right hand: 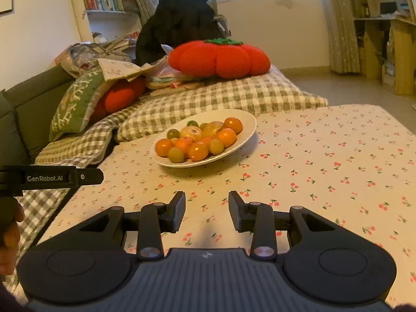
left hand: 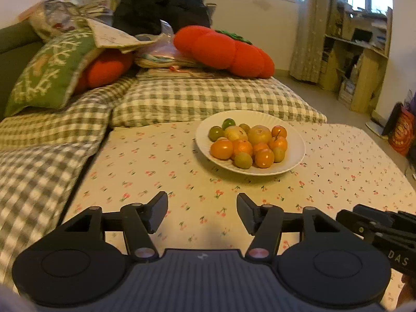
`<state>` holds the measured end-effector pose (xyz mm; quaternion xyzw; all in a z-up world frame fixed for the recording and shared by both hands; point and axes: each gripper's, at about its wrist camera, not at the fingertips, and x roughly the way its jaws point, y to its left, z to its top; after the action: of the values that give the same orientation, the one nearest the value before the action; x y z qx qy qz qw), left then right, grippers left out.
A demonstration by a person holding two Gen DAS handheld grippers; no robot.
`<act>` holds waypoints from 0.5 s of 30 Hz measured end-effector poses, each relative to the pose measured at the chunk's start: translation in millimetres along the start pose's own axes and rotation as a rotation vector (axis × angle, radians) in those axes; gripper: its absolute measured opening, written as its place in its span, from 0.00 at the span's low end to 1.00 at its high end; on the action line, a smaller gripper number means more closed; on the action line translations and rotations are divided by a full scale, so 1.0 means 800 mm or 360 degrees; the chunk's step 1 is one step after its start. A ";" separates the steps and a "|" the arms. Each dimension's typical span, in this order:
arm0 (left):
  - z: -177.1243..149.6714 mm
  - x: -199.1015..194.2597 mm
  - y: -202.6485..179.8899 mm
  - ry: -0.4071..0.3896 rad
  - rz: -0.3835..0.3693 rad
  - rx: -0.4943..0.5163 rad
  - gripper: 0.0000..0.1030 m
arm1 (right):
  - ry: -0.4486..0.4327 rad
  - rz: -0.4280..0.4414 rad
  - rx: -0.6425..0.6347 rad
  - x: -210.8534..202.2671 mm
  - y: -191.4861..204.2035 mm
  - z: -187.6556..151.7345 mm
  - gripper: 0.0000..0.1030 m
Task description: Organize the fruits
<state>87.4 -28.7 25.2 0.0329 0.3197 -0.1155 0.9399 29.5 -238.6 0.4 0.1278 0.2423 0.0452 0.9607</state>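
Note:
A white plate (left hand: 299, 153) stands on the cherry-print tablecloth (left hand: 145, 166), heaped with several small orange, yellow and green fruits (left hand: 247, 143). My left gripper (left hand: 202, 200) hovers over the cloth in front of the plate, open, with nothing between its fingers. In the right wrist view the same plate (right hand: 250, 122) with its fruits (right hand: 200, 141) lies ahead and slightly left. My right gripper (right hand: 206, 197) is short of it, its jaws a modest gap apart and empty. Neither gripper touches the plate or any fruit.
Behind the plate lies a grey checked blanket (left hand: 208, 98) with an orange pumpkin cushion (left hand: 223, 49) and a green patterned cushion (left hand: 49, 72). Bare cloth stretches right of the plate (right hand: 338, 161). A hand (right hand: 10, 231) holds the left tool's black body (right hand: 52, 176).

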 end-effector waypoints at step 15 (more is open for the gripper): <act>-0.050 -0.111 -0.014 -0.0138 0.0015 0.0021 0.72 | -0.0135 -0.0041 0.0028 -0.081 0.033 -0.003 0.36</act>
<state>-7.3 -17.1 47.2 0.0357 0.2777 -0.1146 0.9531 -29.3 -222.3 35.3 0.1348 0.2034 0.0252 0.9694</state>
